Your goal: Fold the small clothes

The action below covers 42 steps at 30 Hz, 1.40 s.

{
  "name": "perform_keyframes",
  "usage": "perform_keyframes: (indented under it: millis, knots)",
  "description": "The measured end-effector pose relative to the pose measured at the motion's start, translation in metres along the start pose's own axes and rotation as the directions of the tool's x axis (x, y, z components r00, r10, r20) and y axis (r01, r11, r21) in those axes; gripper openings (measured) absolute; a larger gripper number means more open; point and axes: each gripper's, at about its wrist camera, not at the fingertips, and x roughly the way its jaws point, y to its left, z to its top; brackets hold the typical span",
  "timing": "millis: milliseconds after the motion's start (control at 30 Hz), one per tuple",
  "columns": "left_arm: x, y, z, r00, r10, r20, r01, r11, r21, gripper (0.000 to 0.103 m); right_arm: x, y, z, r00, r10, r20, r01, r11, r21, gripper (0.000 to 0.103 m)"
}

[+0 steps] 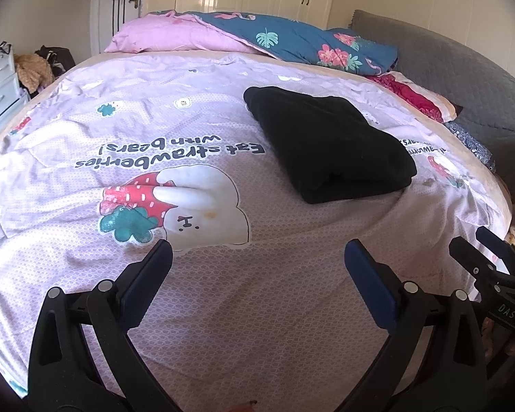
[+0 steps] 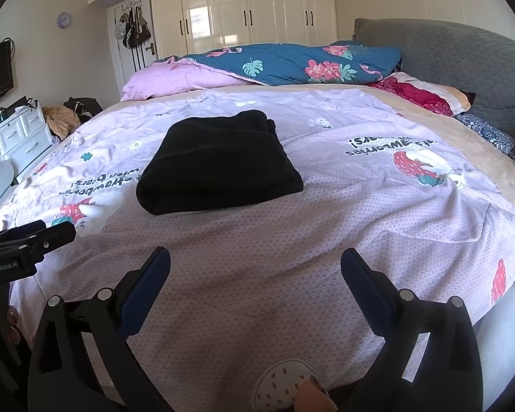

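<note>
A black garment (image 1: 326, 144) lies folded into a thick rectangle on the lilac printed bedspread (image 1: 223, 292); the right wrist view shows the same black garment (image 2: 216, 164) ahead and slightly left. My left gripper (image 1: 257, 254) hovers open over bare bedspread, well short of the garment and to its left. My right gripper (image 2: 255, 261) is also open above the bedspread (image 2: 257, 292), nothing between its fingers. Each gripper shows at the edge of the other's view: the right one (image 1: 477, 243) and the left one (image 2: 48, 230).
A pink pillow (image 1: 175, 34) and a blue floral quilt (image 1: 302, 41) lie at the far side of the bed. A grey padded headboard (image 1: 463, 79) is at the right. White drawers (image 2: 20, 134) and bags stand left of the bed, wardrobes (image 2: 250, 7) behind.
</note>
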Motion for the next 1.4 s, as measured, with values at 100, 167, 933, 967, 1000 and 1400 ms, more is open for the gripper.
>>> perform_keyframes:
  millis: [100,167,933,967,1000,1400]
  knots:
    - [0.0001,-0.0006,0.0001,1.0,0.002,-0.001,-0.002,1.0,0.001,0.094,0.0001,-0.0003,-0.0006,1.0,-0.001,-0.001,0.001,1.0,0.003,0.099]
    - [-0.0001,-0.0011,-0.0001,1.0,0.004,0.0,-0.004,1.0,0.003,0.094,0.0012,-0.0017,-0.0001,1.0,-0.004,-0.002,0.004,1.0,0.002,0.099]
    - [0.0003,-0.0007,-0.001,1.0,0.017,-0.008,-0.017,1.0,0.005,0.094,0.0003,-0.0036,-0.0006,1.0,-0.018,0.004,0.018,1.0,0.009,0.099]
    - [0.0001,-0.0005,-0.001,1.0,0.018,-0.008,-0.018,1.0,0.004,0.094,0.0003,-0.0037,-0.0006,1.0,-0.018,0.003,0.018,1.0,0.008,0.099]
    - [-0.0001,-0.0002,-0.0008,1.0,0.017,-0.008,-0.017,1.0,0.004,0.094,0.0002,-0.0036,-0.0007,1.0,-0.018,0.003,0.018,1.0,0.008,0.099]
    - [0.0006,-0.0001,-0.0007,1.0,0.004,-0.019,-0.004,1.0,-0.001,0.094,0.001,-0.0045,-0.0014,1.0,-0.017,-0.002,0.017,1.0,0.006,0.099]
